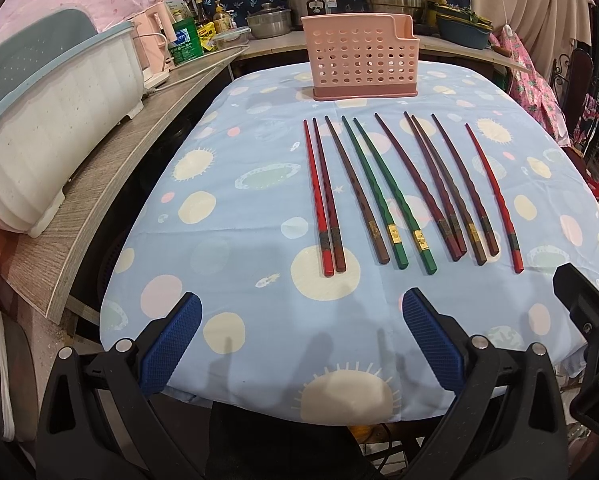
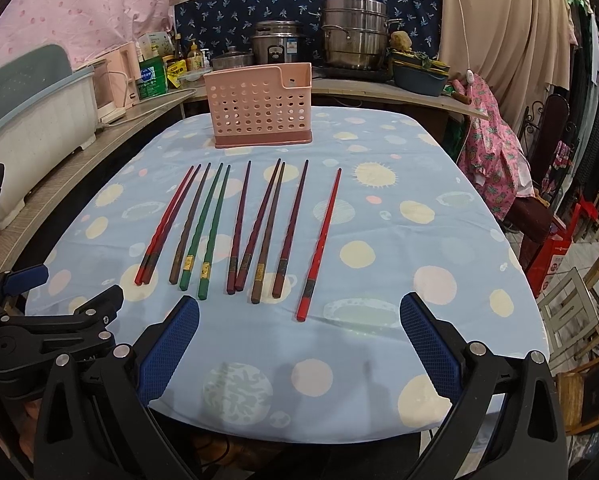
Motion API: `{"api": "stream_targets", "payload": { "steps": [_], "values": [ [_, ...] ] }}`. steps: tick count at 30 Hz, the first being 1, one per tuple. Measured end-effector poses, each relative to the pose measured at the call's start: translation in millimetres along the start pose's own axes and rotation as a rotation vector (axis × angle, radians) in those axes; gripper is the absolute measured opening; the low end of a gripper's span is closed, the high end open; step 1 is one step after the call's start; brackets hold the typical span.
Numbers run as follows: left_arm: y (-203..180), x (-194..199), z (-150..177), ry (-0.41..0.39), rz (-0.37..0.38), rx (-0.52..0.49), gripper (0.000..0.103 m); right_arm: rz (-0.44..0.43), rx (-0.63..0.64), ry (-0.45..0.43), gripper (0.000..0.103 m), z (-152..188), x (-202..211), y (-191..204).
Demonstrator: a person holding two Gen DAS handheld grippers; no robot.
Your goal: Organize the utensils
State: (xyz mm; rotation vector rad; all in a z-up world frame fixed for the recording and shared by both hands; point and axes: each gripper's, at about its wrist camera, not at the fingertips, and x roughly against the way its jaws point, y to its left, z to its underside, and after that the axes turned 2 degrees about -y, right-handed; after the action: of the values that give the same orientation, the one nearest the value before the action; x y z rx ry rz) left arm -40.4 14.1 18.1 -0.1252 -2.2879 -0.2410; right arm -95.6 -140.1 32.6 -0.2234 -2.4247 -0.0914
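Observation:
Several chopsticks lie side by side on the blue patterned tablecloth: red, brown, two green and dark maroon ones, thick ends towards me. A lone red chopstick lies at the right end of the row. Behind them stands a pink perforated utensil holder, upright with nothing showing above its rim. My left gripper hovers open over the near table edge, short of the chopsticks. My right gripper is open too, just below the lone red chopstick. Neither holds anything.
A white dish drainer sits on the wooden counter at the left. Pots, bottles and a blue basin crowd the back counter. Chairs and pink cloth stand at the right.

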Motion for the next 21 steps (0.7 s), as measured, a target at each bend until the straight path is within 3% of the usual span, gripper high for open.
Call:
{"api": "stream_targets", "payload": {
  "steps": [21],
  "values": [
    [-2.2,-0.8,0.7,0.000,0.001,-0.006,0.096,-0.002,-0.001,0.004,0.096,-0.2,-0.2,0.4]
  ]
}}
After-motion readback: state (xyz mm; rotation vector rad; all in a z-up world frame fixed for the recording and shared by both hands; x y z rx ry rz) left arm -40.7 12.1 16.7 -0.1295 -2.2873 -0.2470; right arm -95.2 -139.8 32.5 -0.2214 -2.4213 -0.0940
